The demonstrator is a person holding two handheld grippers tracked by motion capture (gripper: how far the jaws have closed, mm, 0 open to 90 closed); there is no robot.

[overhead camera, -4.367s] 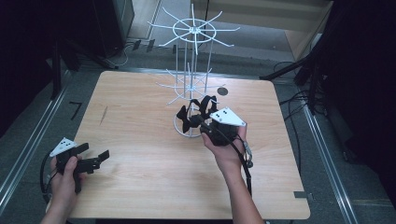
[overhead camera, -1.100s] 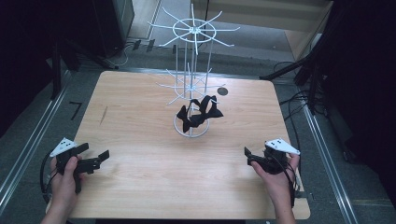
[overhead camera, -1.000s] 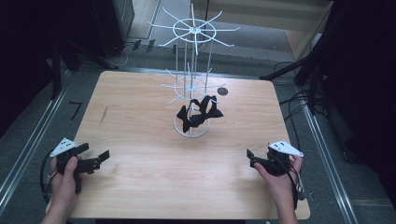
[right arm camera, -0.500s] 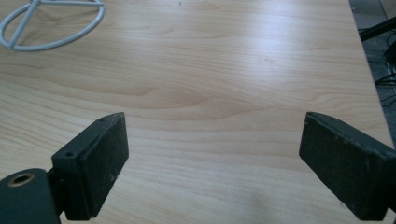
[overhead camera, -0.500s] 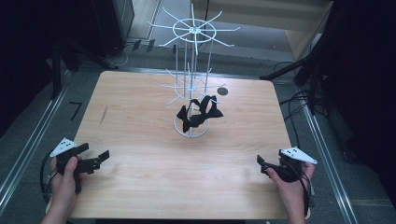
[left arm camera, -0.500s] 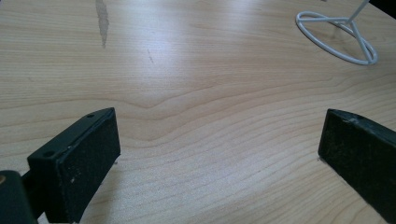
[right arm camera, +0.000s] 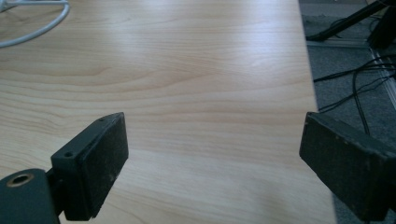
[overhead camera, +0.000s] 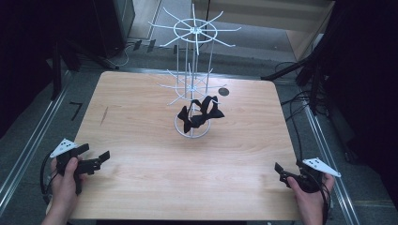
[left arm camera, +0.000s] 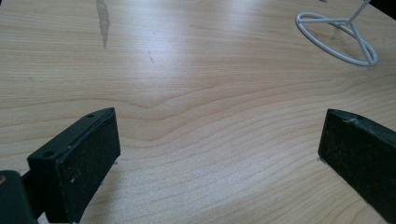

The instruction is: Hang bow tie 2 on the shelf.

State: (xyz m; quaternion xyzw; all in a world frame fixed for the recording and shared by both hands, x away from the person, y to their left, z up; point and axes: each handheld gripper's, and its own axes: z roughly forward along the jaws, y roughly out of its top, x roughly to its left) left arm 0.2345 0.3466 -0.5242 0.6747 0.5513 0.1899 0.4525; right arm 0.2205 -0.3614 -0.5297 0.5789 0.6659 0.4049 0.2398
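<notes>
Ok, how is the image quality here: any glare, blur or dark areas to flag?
High view: table evenly lit, surroundings nearly black, black strap on the white rack lacks detail. Left gripper view: soft glare across the far wood, near jaws slightly soft. Right gripper view: pale sheen on the wood, floor cables dim.

Both handheld grippers are matte black – the left gripper (overhead camera: 92,157) and right gripper (overhead camera: 283,172) each carry a pale grey three-cornered plate on top and trail a black cable. Jaw pads look rectangular and scuffed – one screw hole apiece.
</notes>
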